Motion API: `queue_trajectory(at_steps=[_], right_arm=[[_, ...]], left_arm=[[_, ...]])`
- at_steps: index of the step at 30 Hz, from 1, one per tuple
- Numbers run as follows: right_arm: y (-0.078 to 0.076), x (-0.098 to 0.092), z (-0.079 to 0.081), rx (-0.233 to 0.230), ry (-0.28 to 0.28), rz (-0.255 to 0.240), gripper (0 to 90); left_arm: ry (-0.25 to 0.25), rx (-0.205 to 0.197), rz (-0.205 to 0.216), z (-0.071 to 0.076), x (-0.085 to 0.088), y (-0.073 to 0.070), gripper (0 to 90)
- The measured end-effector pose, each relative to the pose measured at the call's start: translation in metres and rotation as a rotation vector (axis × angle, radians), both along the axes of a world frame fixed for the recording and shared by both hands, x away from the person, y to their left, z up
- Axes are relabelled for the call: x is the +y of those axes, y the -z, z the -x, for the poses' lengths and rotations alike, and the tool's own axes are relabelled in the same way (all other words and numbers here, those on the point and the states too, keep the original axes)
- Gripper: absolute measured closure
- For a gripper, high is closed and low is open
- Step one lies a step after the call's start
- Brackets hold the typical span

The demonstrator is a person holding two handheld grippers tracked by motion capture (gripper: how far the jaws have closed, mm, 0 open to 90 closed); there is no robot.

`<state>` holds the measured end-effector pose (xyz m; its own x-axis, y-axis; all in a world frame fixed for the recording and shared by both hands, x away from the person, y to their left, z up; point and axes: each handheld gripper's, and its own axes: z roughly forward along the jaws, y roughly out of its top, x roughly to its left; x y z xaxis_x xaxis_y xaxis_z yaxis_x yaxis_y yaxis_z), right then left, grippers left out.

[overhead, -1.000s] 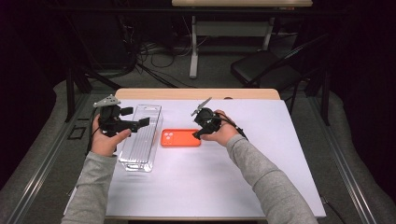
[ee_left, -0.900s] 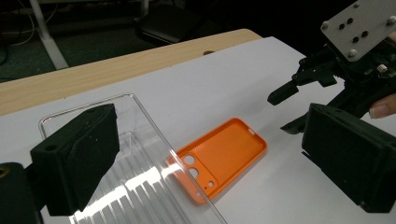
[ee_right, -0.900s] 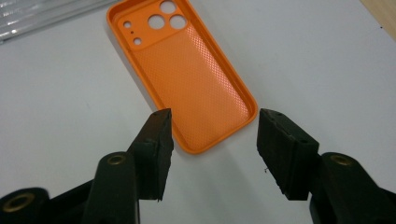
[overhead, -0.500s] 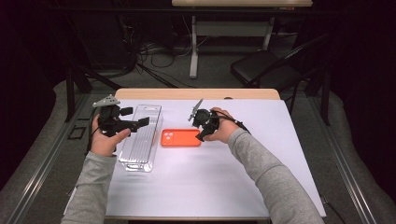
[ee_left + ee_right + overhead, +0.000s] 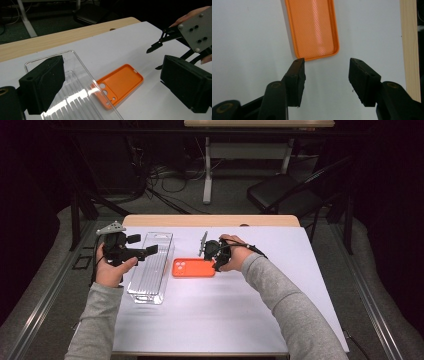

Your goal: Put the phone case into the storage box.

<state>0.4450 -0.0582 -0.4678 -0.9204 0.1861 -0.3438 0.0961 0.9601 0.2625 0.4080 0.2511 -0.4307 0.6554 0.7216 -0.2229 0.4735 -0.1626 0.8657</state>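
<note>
In my right tool's view, the flat orange plastic phone case (image 5: 313,28) runs off the top edge, its camera end cut away. From my left tool's view, the clear ribbed plastic tray (image 5: 82,100) is cropped at the bottom, and its edge blurs the case's near corner. My left tool's (image 5: 145,251) jaw tips overlap that tray from above.

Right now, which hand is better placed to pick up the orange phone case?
The right. Its tool hovers open just off the orange phone case's short end. The left tool hangs over the clear tray instead.
</note>
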Motion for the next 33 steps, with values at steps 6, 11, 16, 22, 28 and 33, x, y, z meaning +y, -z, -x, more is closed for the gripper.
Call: queue_trajectory(at_steps=[6, 11, 16, 22, 28, 33], right_arm=[[0.006, 0.005, 0.002, -0.025, -0.046, 0.023, 49.0], [0.011, 0.009, 0.003, -0.041, -0.064, 0.032, 48.7], [0.015, 0.013, 0.003, -0.037, -0.064, 0.042, 49.0], [0.023, 0.020, 0.002, -0.034, -0.077, 0.047, 50.4], [0.030, 0.026, 0.003, -0.027, -0.090, 0.063, 53.7], [0.035, 0.030, 0.004, -0.019, -0.102, 0.069, 56.4]], left_arm=[[0.001, 0.001, -0.006, 0.000, 0.001, 0.000, 5.8], [-0.001, 0.006, -0.006, -0.001, 0.000, 0.001, 5.8], [0.001, 0.005, -0.006, -0.001, 0.001, 0.001, 5.8], [-0.002, 0.010, -0.004, -0.001, 0.001, 0.002, 5.8], [-0.003, 0.009, -0.008, -0.001, 0.001, 0.003, 5.8], [-0.005, 0.010, -0.006, -0.001, 0.002, 0.003, 5.9]])
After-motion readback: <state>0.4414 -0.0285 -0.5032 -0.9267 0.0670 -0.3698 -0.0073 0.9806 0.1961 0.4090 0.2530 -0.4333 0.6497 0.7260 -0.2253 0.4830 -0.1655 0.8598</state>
